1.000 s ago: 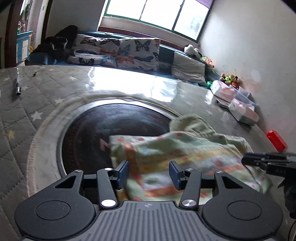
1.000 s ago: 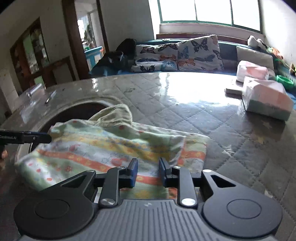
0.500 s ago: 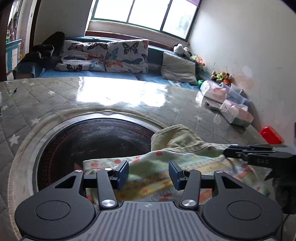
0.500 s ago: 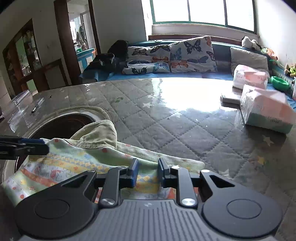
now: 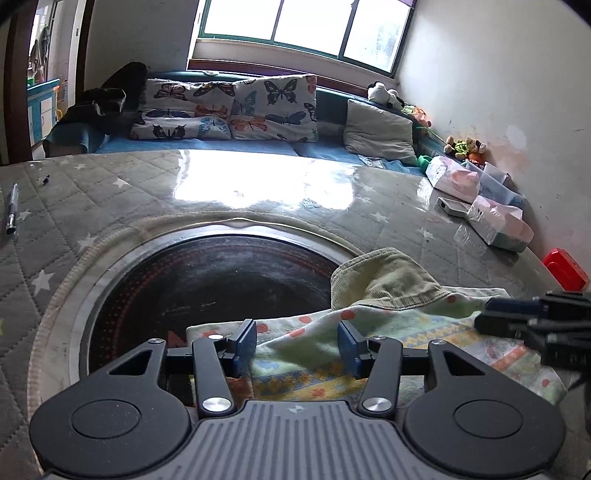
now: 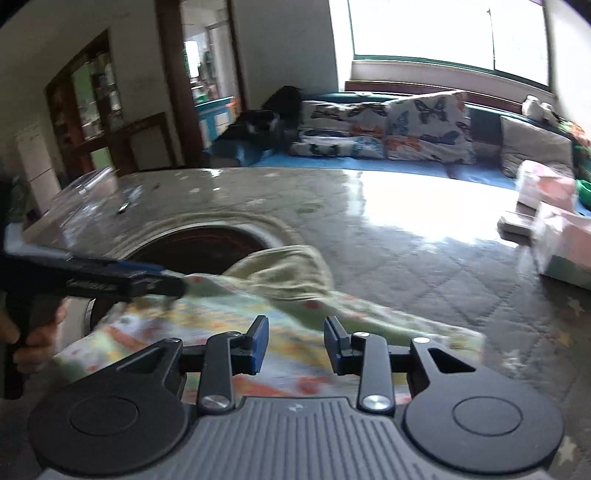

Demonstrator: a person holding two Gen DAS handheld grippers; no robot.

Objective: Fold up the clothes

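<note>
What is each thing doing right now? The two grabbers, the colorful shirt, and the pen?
left gripper: open, over the garment's edge.
right gripper: open, holding nothing.
patterned garment: lying rumpled, partly folded, on the table.
green collar: flopped up, wrinkled.
pen: lying flat, apart.

Boxes (image 5: 498,225) crowd the right edge; pen (image 5: 12,214) seemingly far left.

Bright living room, window behind a sofa

A wide window (image 5: 306,29) glares on the glossy quilted surface (image 5: 110,192) with its dark round inset (image 5: 207,280). Butterfly cushions (image 5: 229,107) line the blue sofa (image 5: 207,146); white wall (image 5: 498,74) right, wooden doorway (image 6: 173,74) left.
</note>
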